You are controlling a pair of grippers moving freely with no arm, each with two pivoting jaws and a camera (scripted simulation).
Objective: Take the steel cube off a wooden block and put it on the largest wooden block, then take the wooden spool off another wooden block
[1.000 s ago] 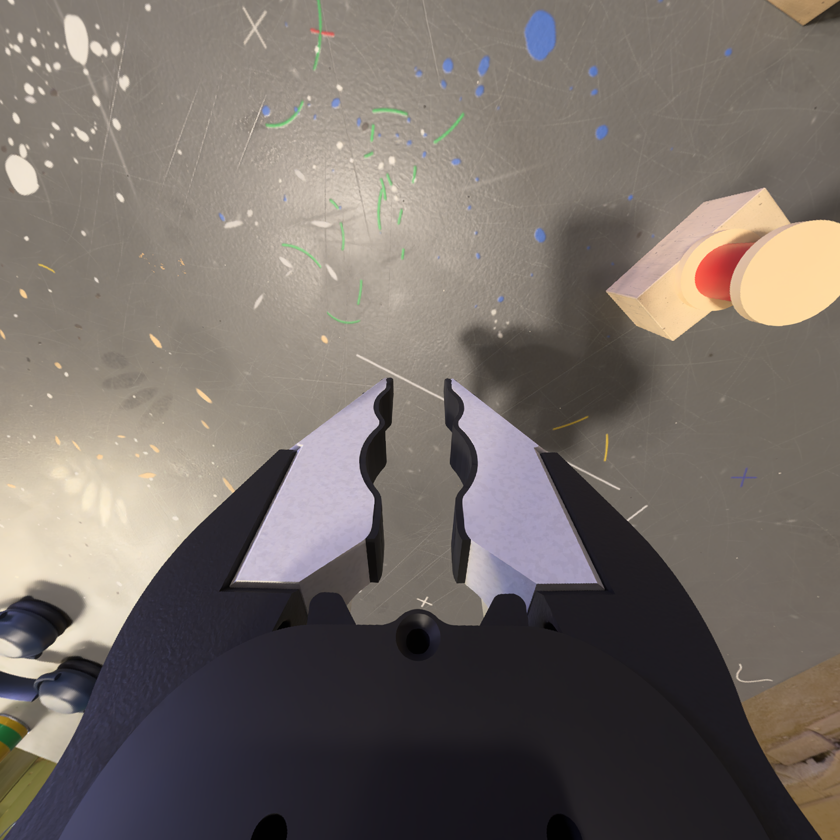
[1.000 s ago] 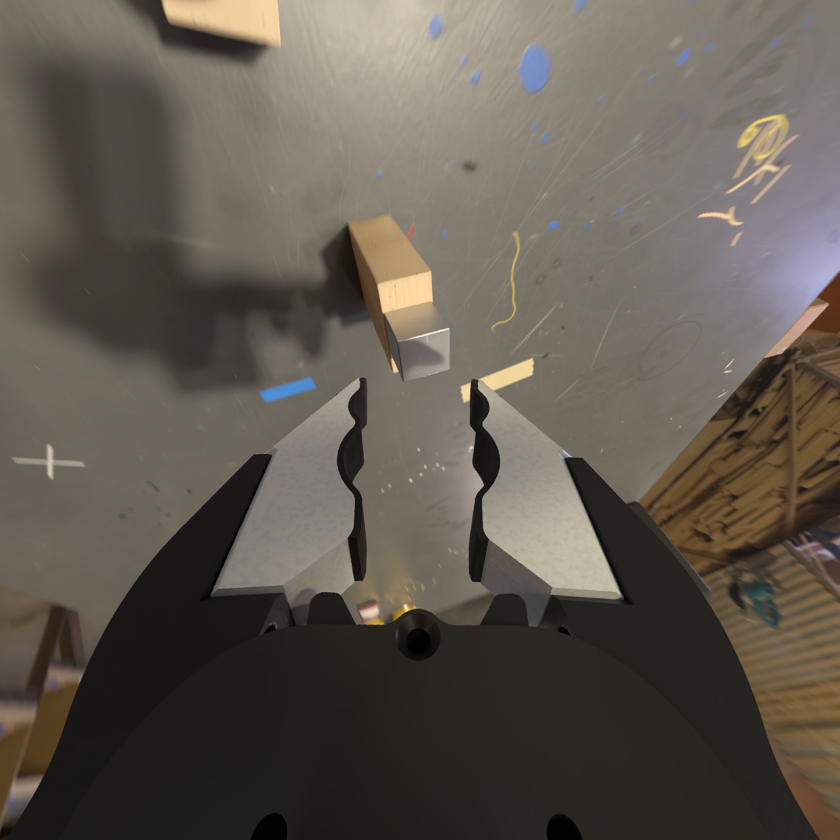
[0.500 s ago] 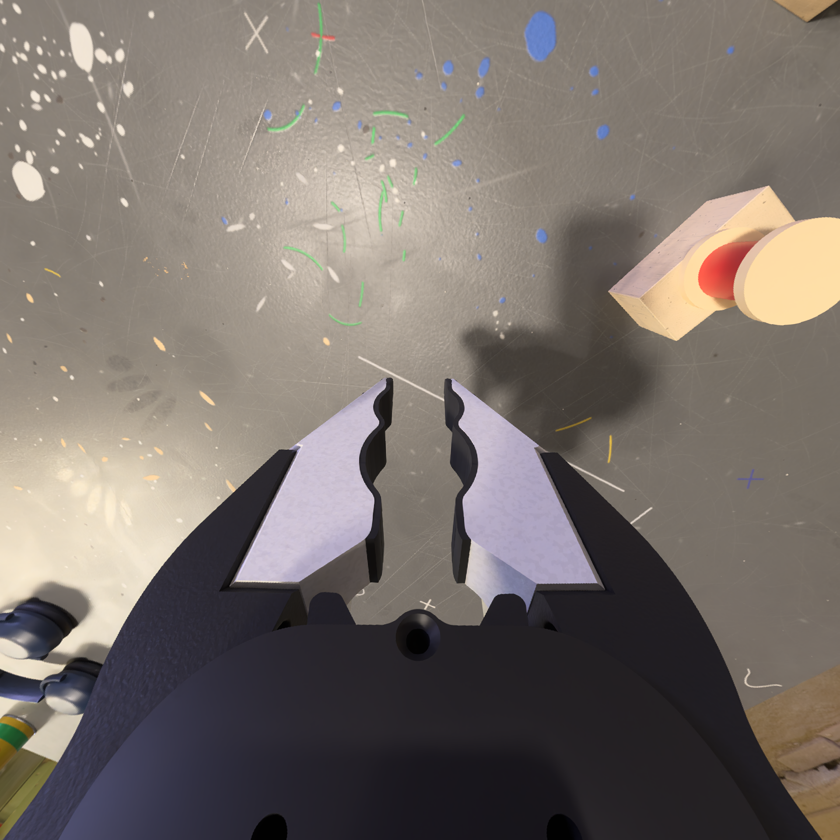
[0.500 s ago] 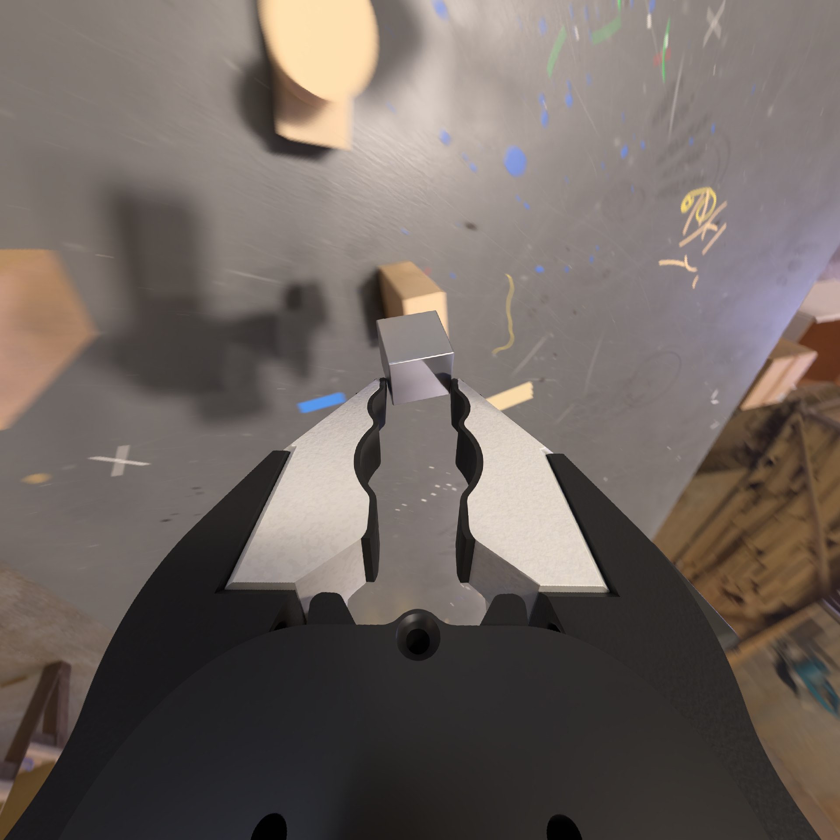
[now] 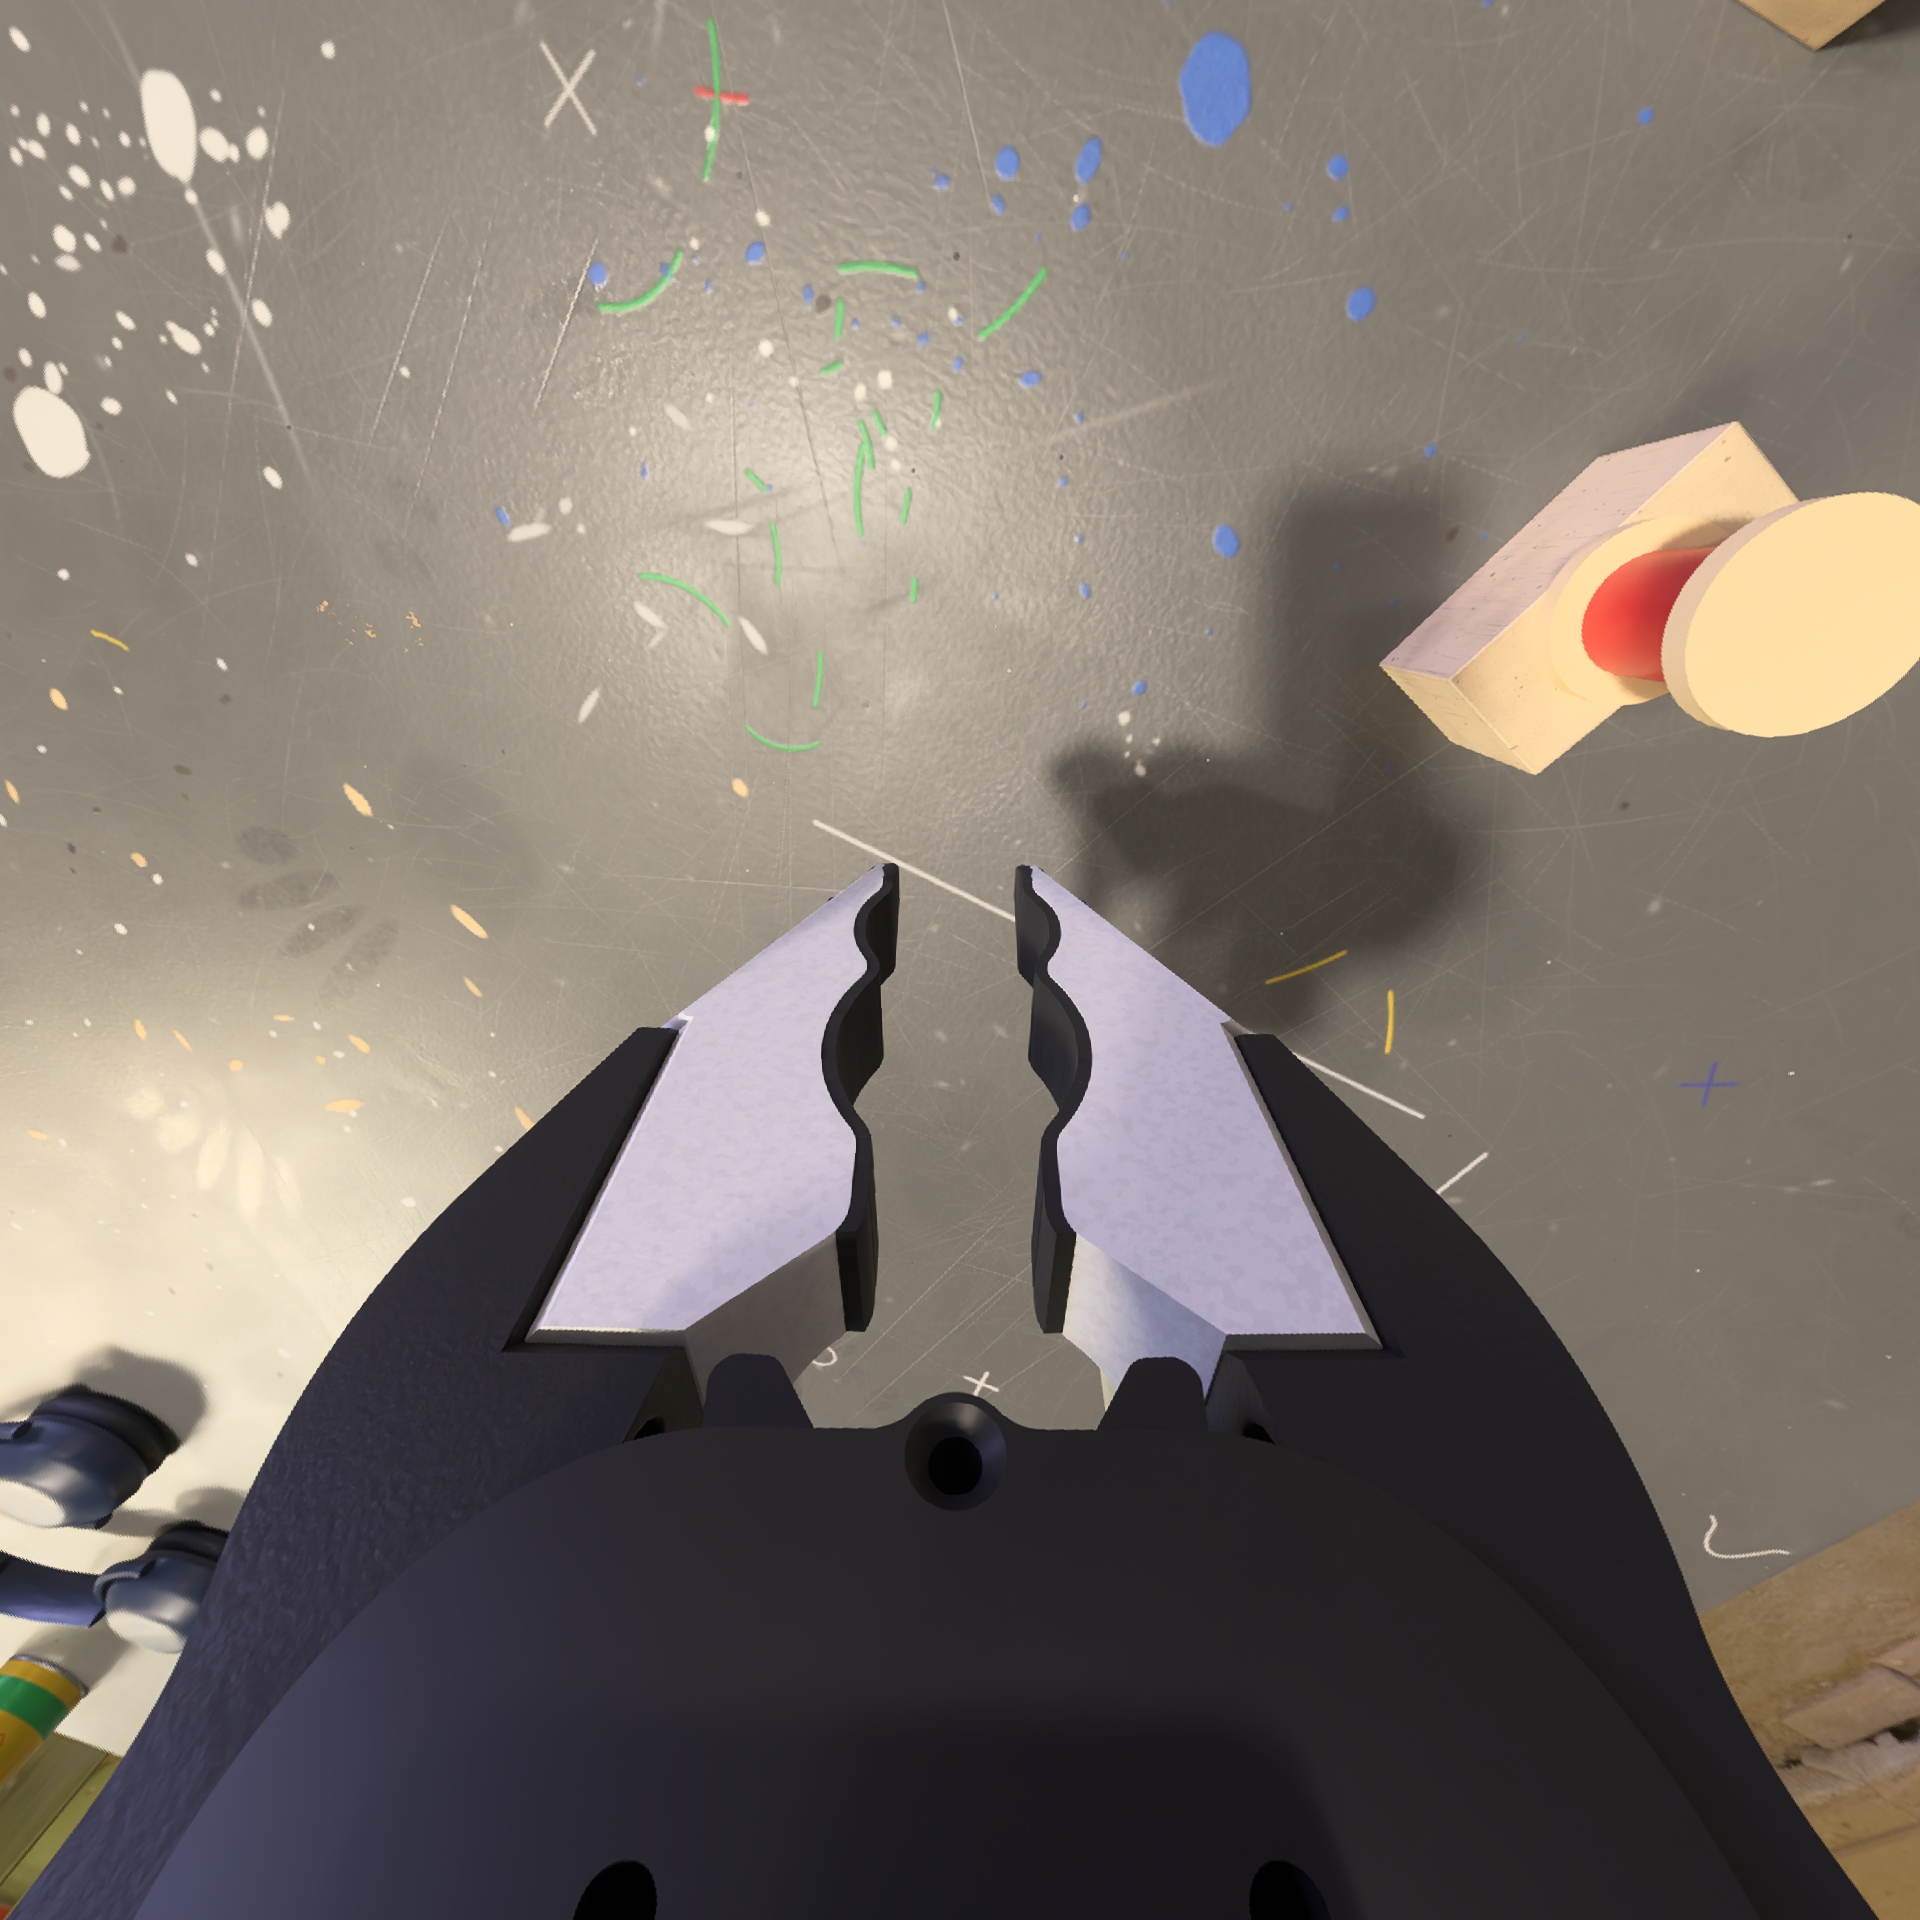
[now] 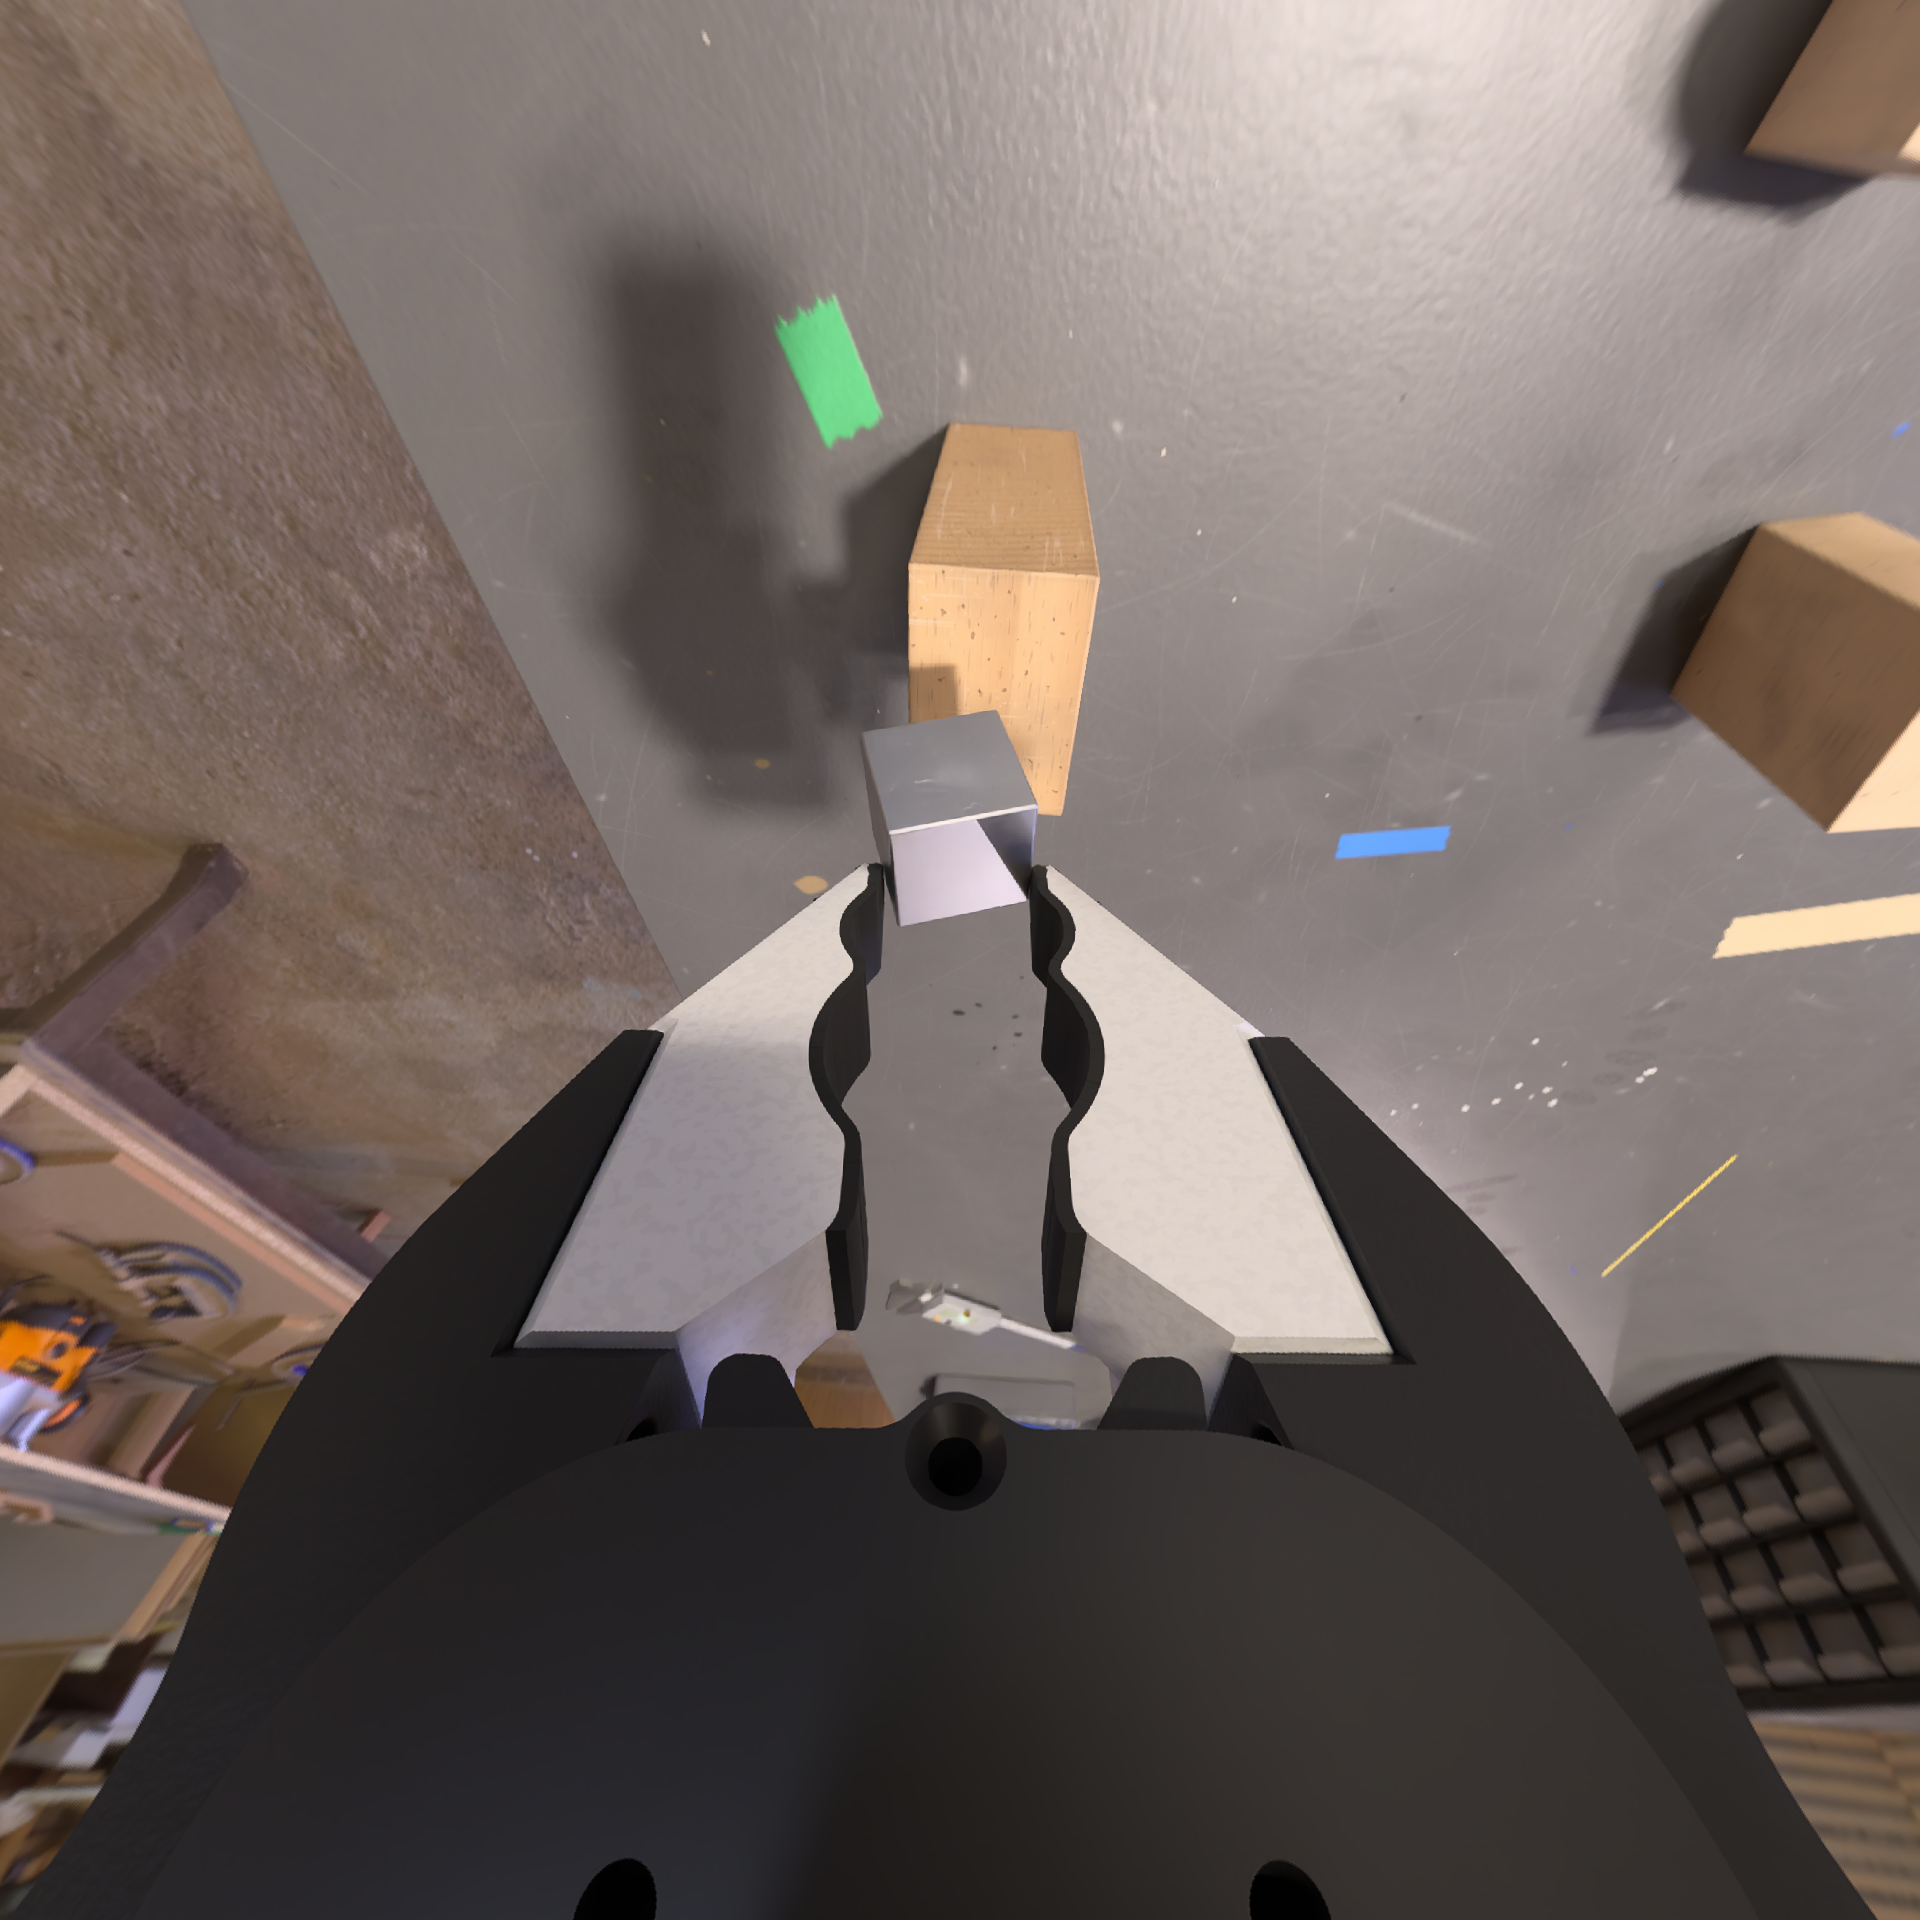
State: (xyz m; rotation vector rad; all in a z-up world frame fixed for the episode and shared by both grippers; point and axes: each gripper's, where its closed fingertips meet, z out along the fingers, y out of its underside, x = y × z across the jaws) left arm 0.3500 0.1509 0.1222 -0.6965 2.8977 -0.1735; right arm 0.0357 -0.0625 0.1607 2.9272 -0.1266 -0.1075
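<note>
The shiny steel cube, pinched only at the right tool's fingertips (left tool open, empty), could twist loose.

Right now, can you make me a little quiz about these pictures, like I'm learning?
1. True or false: the right hand-held gripper grips the shiny steel cube.
2. What rests on the pale wooden block? A) red-cored wooden spool B) steel cube C) nothing
3. Fill in: the left hand-held gripper holds ____.

Key: 1 true; 2 A; 3 nothing.
</note>
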